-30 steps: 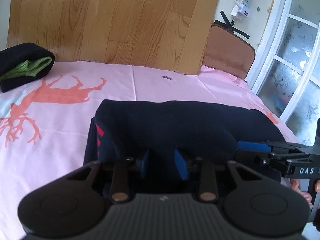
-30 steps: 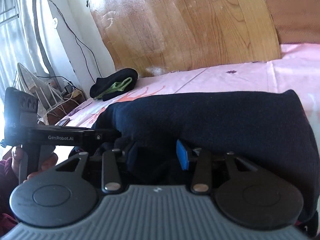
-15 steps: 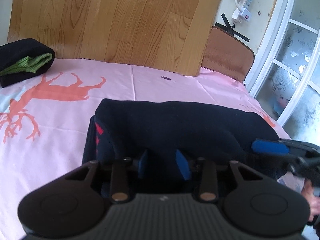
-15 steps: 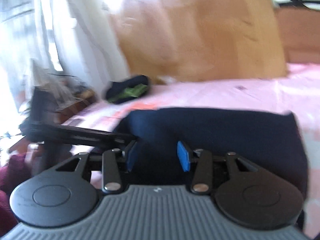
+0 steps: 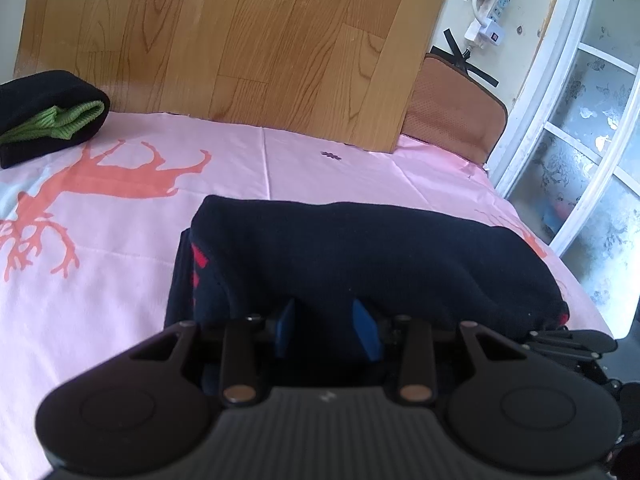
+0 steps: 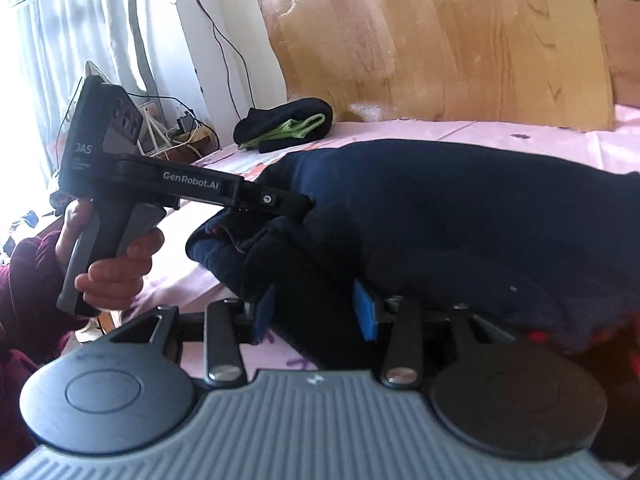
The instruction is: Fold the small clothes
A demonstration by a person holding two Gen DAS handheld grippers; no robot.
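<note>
Far left on the pink deer-print sheet (image 5: 248, 184) sits a folded black-and-green garment (image 5: 48, 114). Mid-bed lies the navy sweater (image 5: 360, 256); the left gripper (image 5: 326, 322) and right gripper (image 6: 316, 312) each seem clamped on its near edge.

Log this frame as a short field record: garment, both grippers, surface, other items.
garment: dark navy knit garment with red markings, folded over, lying on the sheet
left gripper: blue pads either side of the garment's near edge, grip not confirmable
right gripper: pads straddle a dark fold, grip not confirmable
surface: pink bedsheet with orange deer print
other items: rolled black garment with green ribbed trim at far left by the wood-grain panel
</note>
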